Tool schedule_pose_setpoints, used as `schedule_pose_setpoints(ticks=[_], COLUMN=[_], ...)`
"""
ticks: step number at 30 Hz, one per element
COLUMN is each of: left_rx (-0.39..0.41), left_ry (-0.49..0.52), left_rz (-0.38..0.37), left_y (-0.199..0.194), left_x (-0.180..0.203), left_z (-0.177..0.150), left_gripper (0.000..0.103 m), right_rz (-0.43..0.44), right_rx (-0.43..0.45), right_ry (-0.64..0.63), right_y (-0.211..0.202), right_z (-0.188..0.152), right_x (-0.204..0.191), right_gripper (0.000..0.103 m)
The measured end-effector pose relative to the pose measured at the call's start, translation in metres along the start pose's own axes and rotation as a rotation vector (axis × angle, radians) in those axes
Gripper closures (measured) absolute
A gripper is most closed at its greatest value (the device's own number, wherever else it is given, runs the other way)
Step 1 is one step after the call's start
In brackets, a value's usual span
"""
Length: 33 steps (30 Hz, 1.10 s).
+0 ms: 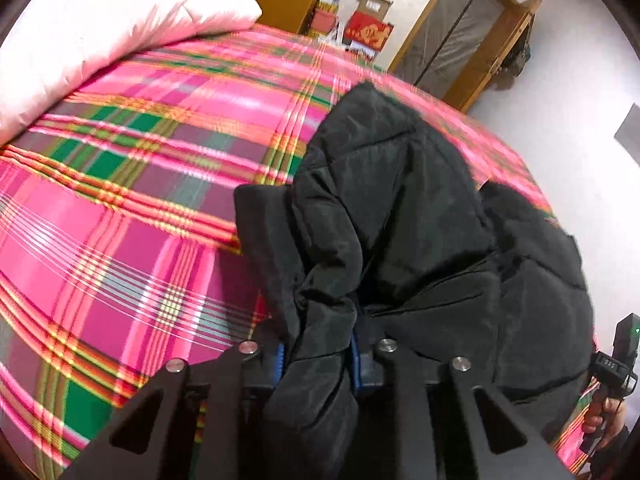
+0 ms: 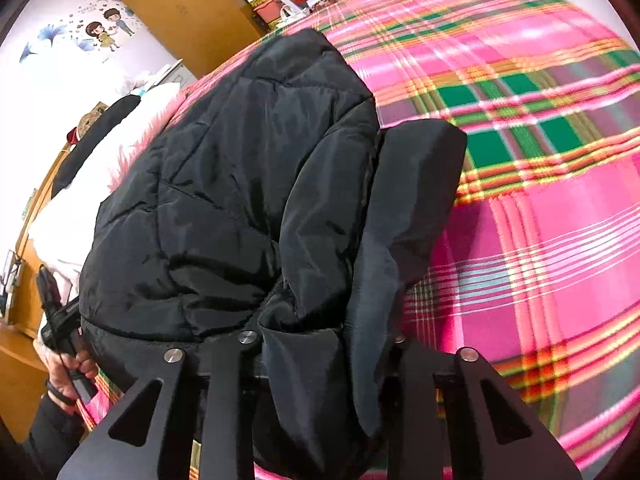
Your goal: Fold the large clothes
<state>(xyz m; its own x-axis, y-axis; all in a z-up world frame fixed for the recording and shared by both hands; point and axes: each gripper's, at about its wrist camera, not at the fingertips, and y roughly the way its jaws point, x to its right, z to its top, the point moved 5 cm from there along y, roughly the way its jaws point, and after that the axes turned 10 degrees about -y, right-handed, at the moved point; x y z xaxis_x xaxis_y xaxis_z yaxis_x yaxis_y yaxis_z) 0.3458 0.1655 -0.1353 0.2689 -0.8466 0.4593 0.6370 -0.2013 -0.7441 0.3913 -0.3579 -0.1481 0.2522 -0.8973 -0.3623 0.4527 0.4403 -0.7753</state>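
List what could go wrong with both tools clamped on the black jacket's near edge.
1. The left tool and right tool each pinch a bunched fold of the black puffer jacket; slick padded fabric may slip out.
2. Its far end still drapes on the pink plaid bedspread, so lifting could drag and crease it.

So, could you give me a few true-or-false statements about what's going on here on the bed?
1. Both tools are clamped on the black puffer jacket. True: left tool, right tool.
2. The bedsheet is plain blue. False: it is pink, green and orange plaid.
3. A pale pink quilt lies on the bed. True.
4. The jacket is neatly folded. False: it is bunched and rumpled.
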Motion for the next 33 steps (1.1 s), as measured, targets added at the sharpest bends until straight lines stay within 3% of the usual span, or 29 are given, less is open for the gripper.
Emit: schedule_pose_setpoints(ticks=[19, 33], left_rx=[0.084, 0.131], left_ry=[0.009, 0.107], left_rz=[-0.079, -0.161], left_y=[-0.075, -0.116], left_x=[0.025, 0.124], left_z=[-0.003, 0.001], left_gripper=[0.084, 0.084], right_rz=[0.005, -0.004], right_rx=[0.080, 0.187], right_ry=[-0.058, -0.039], right_y=[-0.074, -0.153], right_z=[0.002, 0.006], right_x=[-0.015, 0.019], right_gripper=[0.081, 0.081])
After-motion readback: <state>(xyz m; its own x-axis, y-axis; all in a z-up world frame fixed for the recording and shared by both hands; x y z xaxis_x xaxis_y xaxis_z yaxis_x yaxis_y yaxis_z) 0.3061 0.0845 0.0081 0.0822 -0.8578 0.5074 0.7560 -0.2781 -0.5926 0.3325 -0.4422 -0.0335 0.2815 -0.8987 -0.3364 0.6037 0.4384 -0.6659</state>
